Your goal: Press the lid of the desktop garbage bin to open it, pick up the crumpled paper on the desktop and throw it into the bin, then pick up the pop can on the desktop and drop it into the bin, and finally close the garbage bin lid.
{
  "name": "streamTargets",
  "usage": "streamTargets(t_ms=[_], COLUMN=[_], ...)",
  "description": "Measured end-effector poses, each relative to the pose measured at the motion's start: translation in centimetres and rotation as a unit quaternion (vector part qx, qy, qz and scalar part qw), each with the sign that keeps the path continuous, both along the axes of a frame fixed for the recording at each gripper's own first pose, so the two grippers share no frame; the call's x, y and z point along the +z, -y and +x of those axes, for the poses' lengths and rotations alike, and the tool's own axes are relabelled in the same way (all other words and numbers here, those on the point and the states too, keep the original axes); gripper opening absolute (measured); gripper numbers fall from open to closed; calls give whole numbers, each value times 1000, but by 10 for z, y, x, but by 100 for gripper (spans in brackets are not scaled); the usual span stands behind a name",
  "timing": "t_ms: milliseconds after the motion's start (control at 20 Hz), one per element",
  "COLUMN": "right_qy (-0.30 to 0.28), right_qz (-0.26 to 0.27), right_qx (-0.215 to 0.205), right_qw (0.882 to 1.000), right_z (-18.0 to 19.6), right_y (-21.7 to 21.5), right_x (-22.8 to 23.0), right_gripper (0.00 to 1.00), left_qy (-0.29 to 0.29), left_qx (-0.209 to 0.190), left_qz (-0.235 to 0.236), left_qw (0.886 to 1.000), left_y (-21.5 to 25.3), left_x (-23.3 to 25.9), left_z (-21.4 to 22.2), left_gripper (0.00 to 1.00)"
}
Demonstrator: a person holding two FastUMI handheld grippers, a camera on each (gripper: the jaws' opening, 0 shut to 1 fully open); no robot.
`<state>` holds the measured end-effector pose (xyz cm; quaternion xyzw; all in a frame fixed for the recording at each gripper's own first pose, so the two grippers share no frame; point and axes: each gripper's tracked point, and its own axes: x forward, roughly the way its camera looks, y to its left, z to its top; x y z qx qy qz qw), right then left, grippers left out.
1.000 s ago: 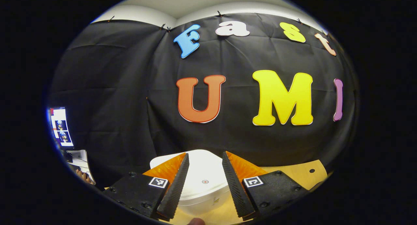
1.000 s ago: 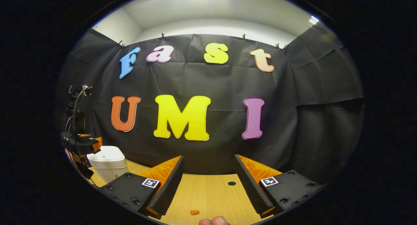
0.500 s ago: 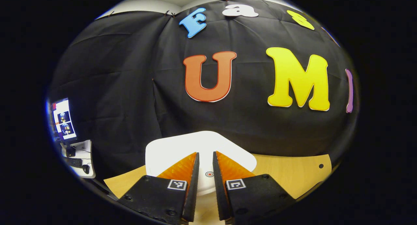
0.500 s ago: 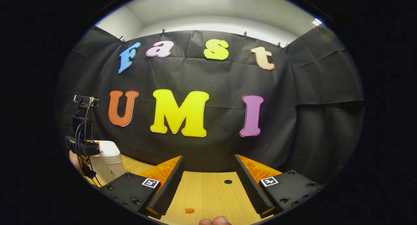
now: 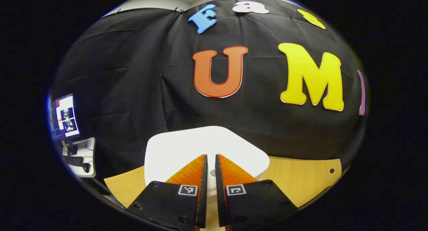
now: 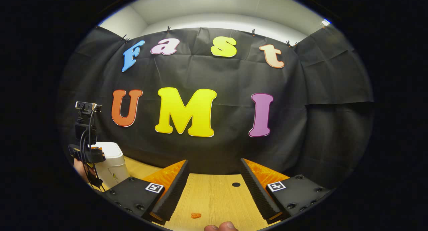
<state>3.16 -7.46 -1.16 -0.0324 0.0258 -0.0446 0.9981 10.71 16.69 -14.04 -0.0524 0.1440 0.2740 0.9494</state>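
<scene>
The white desktop bin's lid [image 5: 187,145] lies flat and closed just under my left gripper [image 5: 210,156]. That gripper is shut with nothing between its fingers, and its tips sit over the lid's small round red mark [image 5: 213,172]. Whether the tips touch the lid I cannot tell. In the right gripper view the bin [image 6: 112,165] stands at the far left of the table, with the left gripper [image 6: 87,153] and a hand on top of it. My right gripper [image 6: 214,161] hangs open over the wooden table, holding nothing.
The wooden table [image 6: 214,197] has a small orange scrap [image 6: 196,215] near its front and a round cable hole [image 6: 236,184]. A fingertip [image 6: 220,227] shows at the bottom edge. A monitor [image 5: 65,115] and a side desk [image 5: 80,154] stand far left.
The left gripper's fingers have come together from wide open, and it has moved in over the bin lid, which now looks larger. The right gripper has barely shifted and stays open.
</scene>
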Motion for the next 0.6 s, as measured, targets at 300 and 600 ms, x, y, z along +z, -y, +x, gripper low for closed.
streamTargets(t_ms=[300,600], right_qy=[-11,7], right_qz=[5,8], right_qx=[2,-5], right_qw=[1000,1000], right_z=[-3,-6], right_y=[-6,-1], right_x=[-10,-1], right_gripper=[96,96], left_qy=[2,46], left_qx=[2,-8], left_qz=[46,82], left_qw=[999,996], left_y=[2,3], left_x=[2,48], left_z=[0,-5], left_gripper=[8,4])
